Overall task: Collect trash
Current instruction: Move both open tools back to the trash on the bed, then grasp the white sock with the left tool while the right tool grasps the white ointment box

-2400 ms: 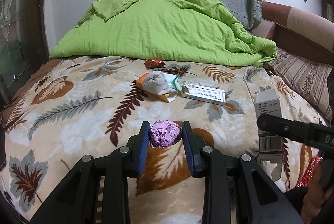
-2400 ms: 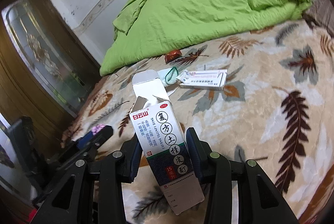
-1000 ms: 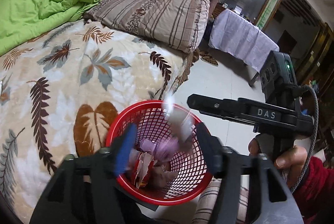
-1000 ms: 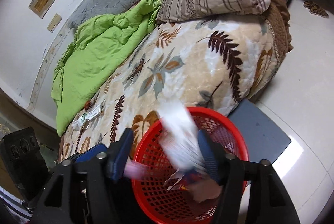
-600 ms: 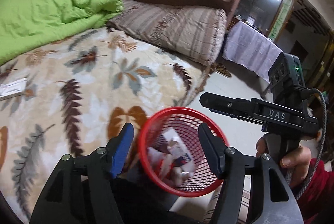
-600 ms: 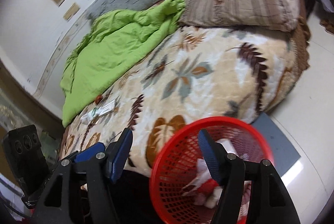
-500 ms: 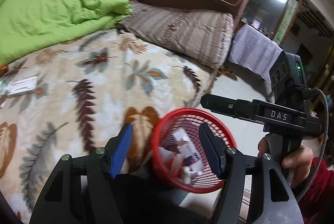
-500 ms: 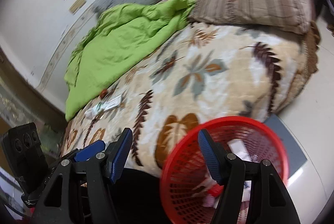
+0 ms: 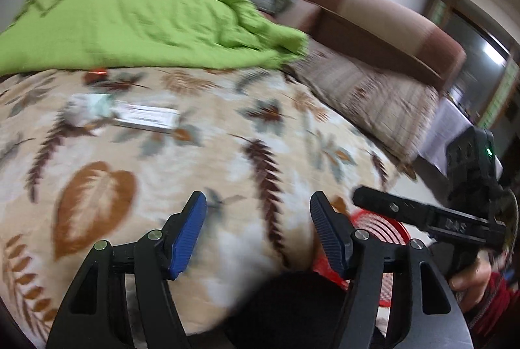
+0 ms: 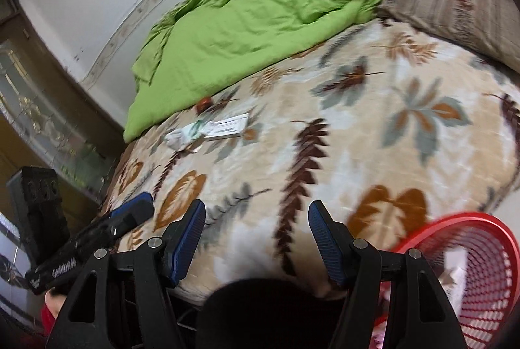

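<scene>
My left gripper (image 9: 258, 212) is open and empty above the near edge of the bed. My right gripper (image 10: 256, 220) is open and empty too, and shows at the right of the left wrist view (image 9: 422, 215). A white flat box (image 9: 146, 118) (image 10: 227, 126), a crumpled white and green wrapper (image 9: 81, 108) (image 10: 182, 134) and a small red wrapper (image 9: 97, 74) (image 10: 204, 102) lie on the leaf-patterned blanket (image 9: 227, 154) far ahead. The red mesh basket (image 10: 481, 280) (image 9: 386, 228) with trash in it stands low at the right.
A green quilt (image 9: 130, 17) (image 10: 253, 20) is heaped at the back of the bed. Striped pillows (image 9: 373, 102) (image 10: 455, 4) lie on the right. A dark wooden cabinet (image 10: 39, 108) stands left of the bed.
Both grippers let their trash drop into the red basket, then swung left, back toward the bed. The basket has slid to the lower right of both views.
</scene>
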Motion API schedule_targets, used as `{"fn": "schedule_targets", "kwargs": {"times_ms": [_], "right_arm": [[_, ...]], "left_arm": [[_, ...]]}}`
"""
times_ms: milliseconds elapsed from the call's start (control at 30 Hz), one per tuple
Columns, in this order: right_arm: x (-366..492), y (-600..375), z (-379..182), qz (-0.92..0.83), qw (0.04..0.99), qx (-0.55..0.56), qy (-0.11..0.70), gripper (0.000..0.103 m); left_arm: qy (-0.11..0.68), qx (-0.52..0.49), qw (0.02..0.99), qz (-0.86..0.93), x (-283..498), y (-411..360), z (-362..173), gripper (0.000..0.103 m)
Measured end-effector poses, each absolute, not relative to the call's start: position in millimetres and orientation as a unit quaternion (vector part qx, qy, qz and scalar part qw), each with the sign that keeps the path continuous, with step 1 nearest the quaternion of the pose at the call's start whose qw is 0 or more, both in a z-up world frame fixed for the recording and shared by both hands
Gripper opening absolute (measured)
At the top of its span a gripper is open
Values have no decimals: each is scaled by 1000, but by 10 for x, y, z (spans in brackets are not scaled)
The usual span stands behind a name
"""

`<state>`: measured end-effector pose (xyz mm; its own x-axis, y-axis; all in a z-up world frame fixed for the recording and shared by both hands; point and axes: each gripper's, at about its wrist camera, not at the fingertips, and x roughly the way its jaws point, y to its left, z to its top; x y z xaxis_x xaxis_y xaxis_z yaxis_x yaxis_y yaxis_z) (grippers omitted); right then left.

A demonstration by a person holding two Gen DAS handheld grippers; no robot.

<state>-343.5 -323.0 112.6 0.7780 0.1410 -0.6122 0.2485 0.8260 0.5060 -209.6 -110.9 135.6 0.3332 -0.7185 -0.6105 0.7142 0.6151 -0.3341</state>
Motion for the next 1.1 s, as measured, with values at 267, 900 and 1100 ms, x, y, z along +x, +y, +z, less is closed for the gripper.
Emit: {"fn": "schedule_targets", "kwargs": {"times_ms": [267,900,1100], "right_arm": [[-2925,-3008,1140,4,899,259,353,70],[-2135,-3153,1012,34,892,235,386,70],[-1556,-3109,1007,58,900,195,386,74]], "left_arm": [[365,-35,869,-332,-1195,-526,1418,69],[438,-80,865,-231,645,-706,621,46],[420,-92,869,-245,499,-601,686,26]]}}
